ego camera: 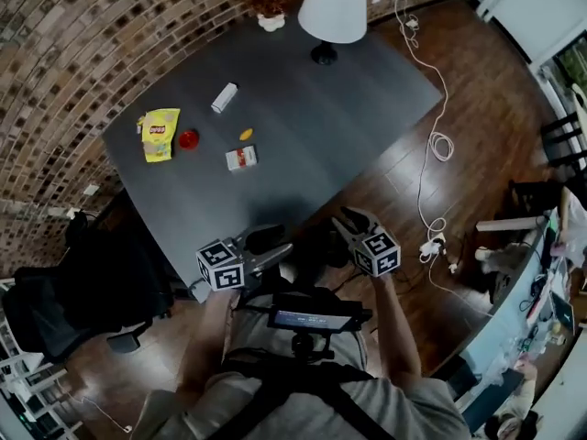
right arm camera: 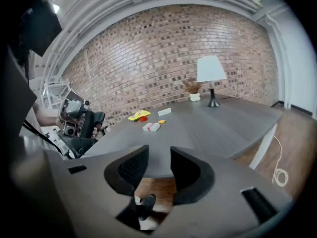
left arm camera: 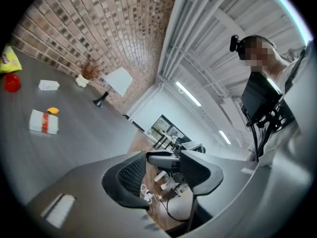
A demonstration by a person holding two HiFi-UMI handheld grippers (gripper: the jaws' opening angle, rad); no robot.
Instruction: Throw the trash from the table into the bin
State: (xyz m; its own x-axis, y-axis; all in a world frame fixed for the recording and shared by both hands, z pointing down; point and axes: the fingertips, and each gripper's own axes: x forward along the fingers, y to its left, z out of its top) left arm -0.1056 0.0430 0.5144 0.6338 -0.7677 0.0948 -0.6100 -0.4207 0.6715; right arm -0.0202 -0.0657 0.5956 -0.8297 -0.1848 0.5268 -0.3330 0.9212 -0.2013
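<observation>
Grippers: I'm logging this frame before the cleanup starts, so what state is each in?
Left gripper: open, nothing between its jaws.
Right gripper: open, nothing between its jaws.

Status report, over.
Left gripper, right gripper: jaws apart, empty. Yellow snack packet, red-and-white carton untouched on grey table. Bin not in view.

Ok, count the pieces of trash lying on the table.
5, on the table's left part: a yellow packet, a small red thing beside it, a white pack farther back, a small orange piece, and a red-and-white box in front. None appears hidden.
</observation>
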